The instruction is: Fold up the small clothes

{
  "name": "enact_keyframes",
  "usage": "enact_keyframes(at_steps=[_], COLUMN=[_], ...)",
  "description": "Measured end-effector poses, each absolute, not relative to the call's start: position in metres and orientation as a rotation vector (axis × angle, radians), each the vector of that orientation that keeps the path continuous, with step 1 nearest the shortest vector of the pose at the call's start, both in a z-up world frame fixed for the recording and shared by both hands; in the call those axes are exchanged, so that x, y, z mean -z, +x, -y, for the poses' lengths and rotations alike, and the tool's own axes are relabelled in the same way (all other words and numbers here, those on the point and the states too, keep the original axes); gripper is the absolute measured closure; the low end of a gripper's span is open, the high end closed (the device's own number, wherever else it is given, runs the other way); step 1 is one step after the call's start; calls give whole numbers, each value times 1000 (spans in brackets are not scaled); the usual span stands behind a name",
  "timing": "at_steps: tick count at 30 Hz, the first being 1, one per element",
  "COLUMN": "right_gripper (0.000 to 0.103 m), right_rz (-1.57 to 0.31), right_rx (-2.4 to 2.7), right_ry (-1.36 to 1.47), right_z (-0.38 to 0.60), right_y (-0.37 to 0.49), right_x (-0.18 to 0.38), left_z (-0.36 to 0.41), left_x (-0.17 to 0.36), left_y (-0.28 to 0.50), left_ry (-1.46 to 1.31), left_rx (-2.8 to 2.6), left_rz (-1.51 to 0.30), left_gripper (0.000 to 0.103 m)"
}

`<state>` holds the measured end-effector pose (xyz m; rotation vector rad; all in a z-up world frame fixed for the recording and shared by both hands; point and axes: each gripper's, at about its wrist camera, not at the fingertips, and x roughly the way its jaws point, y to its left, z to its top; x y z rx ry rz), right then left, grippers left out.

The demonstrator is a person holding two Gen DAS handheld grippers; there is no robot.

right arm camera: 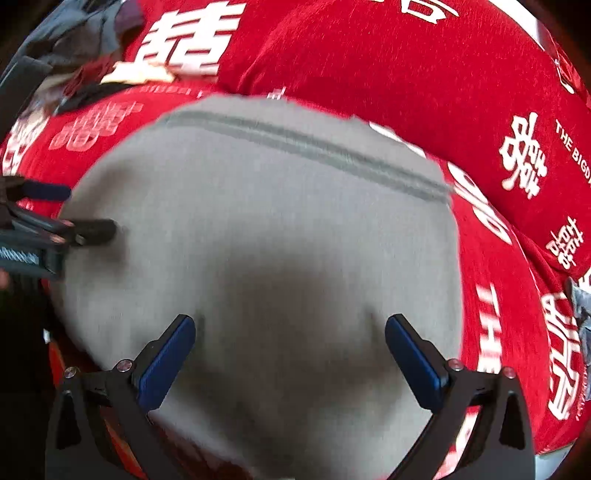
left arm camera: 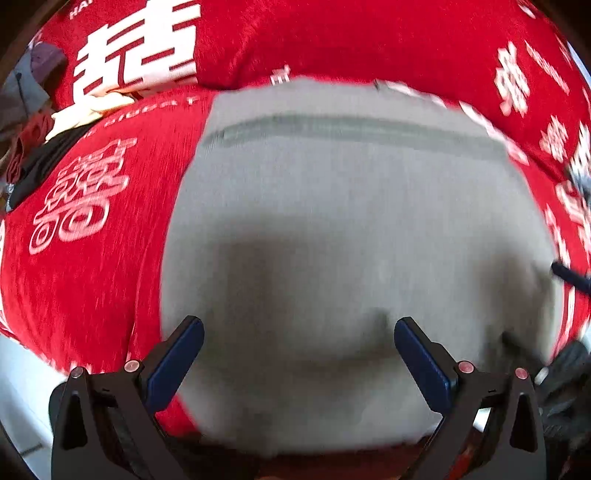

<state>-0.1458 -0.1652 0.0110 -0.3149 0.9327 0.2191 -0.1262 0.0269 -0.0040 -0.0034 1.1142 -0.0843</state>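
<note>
A grey garment [left arm camera: 332, 206] with a darker stitched band near its far edge lies flat on a red cover; it also shows in the right wrist view [right arm camera: 258, 221]. My left gripper [left arm camera: 299, 326] is open, its blue pads wide apart, just above the garment's near part. My right gripper [right arm camera: 290, 325] is open too, over the garment's near part. The left gripper's fingers [right arm camera: 92, 229] show at the left edge of the right wrist view, over the garment's left side. Both views are blurred.
The red cover [left arm camera: 92, 280] with white characters spreads under and around the garment [right arm camera: 406, 74]. A pile of other clothes [left arm camera: 33, 122] lies at the far left [right arm camera: 81, 33]. A raised red fold runs behind the garment.
</note>
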Motion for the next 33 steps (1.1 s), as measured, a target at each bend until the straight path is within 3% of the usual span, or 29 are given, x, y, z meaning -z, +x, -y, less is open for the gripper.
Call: enact_keyframes(at_steps=[4,13,18,23,25,26,28,30,31,32,33], right_gripper=[1,1,1,2,26,29,64,87,88,88,89], right_rz=[-999,-947,-1058,-1174,-1227,-1242,-1233,-1224,-1217,-1208,-1203], right_rx=[-210,-206,-131,-94,-136,-117,-88,-133,-163,-174,-190], right_ry=[-183,-283,-369,-99,-16,-45,-129,-128,-112,-114,-104], right_z=[174,201,209,251,257,254,245,241,240,239,239], right_y=[-117,-192,-217,-221,-218,-217,-218,-220,-222,-222,-222], right_x=[2,17,22,23,32,34,32,26,22,19,15], left_z=[-21,-33,-48,-88,-97,-97,-91,-83,-79,-75,-74], left_x=[18,33,43,54,64,65,61,51,45,42,36], left_y=[-94,-162,-165,-165,-160,-159,-158,-162,-164,-166,-167], left_ry=[-28,37,-9,-174,-280,-291,-278,-234,-206,-191,-181], left_rx=[67,118,110,4,48,62,127,157,179,193,217], left_rz=[-1180,-1117,-1282,-1334,-1374,-1378,-1361,-1332,-1315,-1305,-1292], left_gripper=[0,0,0,0,0,0,11,39,50,72,86])
